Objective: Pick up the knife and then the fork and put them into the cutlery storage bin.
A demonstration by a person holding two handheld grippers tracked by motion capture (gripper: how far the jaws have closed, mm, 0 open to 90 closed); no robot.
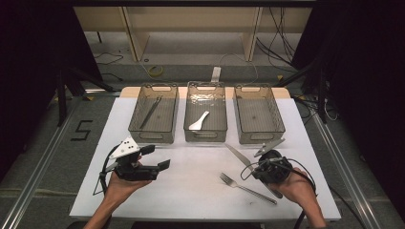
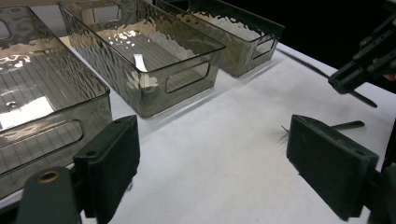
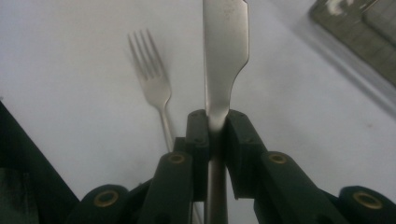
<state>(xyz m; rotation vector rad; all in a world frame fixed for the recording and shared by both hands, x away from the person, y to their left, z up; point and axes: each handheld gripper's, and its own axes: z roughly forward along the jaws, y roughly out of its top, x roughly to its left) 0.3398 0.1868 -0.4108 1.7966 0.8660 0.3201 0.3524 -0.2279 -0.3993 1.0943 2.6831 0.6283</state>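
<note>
My right gripper (image 1: 258,168) is shut on a steel table knife (image 1: 236,153), lifted a little off the white tabletop (image 1: 191,191) at the front right. In the right gripper view the pads (image 3: 198,128) pinch the knife (image 3: 224,56) just below its blade, which points away from me. A steel fork (image 1: 246,187) lies flat just left of the knife, its tines (image 3: 145,53) pointing away too. My left gripper (image 1: 156,157) hovers at the front left, jaws wide open and holding nothing (image 2: 219,163).
Three smoky clear bins stand in a row at the back: the left bin (image 1: 152,137) holds a slender metal utensil (image 1: 151,112), the middle bin (image 1: 205,137) a white spoon (image 1: 199,121), and the right bin (image 1: 260,138) shows bare floor. Black curtains flank the table.
</note>
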